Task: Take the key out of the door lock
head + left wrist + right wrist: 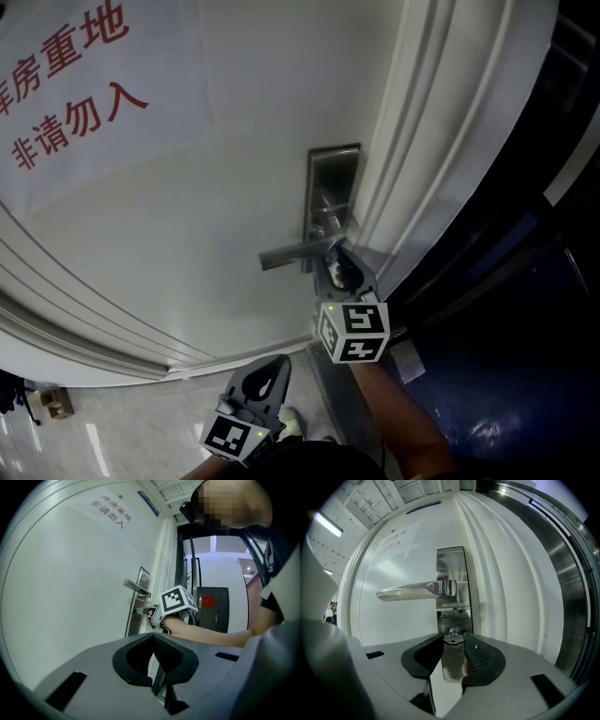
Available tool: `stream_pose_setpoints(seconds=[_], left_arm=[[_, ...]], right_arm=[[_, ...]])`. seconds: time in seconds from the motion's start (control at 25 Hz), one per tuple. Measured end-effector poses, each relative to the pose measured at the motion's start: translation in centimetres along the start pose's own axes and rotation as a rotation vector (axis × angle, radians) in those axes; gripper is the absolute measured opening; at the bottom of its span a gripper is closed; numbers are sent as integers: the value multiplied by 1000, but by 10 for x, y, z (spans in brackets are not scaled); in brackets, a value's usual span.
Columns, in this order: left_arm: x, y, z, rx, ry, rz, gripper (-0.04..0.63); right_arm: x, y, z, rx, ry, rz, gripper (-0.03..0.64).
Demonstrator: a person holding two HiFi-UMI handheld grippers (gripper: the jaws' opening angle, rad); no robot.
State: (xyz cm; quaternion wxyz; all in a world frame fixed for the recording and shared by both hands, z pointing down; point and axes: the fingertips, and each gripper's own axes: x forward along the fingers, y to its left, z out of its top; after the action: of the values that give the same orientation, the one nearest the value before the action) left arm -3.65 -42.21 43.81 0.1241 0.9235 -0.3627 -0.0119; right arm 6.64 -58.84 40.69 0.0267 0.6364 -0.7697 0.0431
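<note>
A small silver key (453, 639) sticks out of the lock cylinder in the steel lock plate (451, 564), just below the lever handle (417, 590). My right gripper (453, 642) is up against the door, and its two dark pads press on the key's head from both sides. In the head view the right gripper (339, 268) hides the key under the handle (291, 253). My left gripper (270, 373) hangs low near the floor, away from the door, shut with nothing in it. From the left gripper view the right gripper (157, 618) sits at the lock.
The white door (187, 244) carries a paper sign with red characters (75, 84) at its upper left. The door's edge and frame (441, 169) run along the right, with a dark opening beyond. Tiled floor (122, 431) lies below.
</note>
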Motion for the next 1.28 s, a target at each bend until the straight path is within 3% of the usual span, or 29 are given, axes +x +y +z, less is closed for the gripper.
stream_pose_setpoints(seconds=[0.68, 1.28], left_arm=[[-6, -38, 1, 23, -18, -11, 3], [-20, -107, -1, 46, -44, -8, 3]], right_arm=[[-42, 2, 4, 6, -21, 34, 140], [-128, 1, 23, 7, -74, 92, 140]])
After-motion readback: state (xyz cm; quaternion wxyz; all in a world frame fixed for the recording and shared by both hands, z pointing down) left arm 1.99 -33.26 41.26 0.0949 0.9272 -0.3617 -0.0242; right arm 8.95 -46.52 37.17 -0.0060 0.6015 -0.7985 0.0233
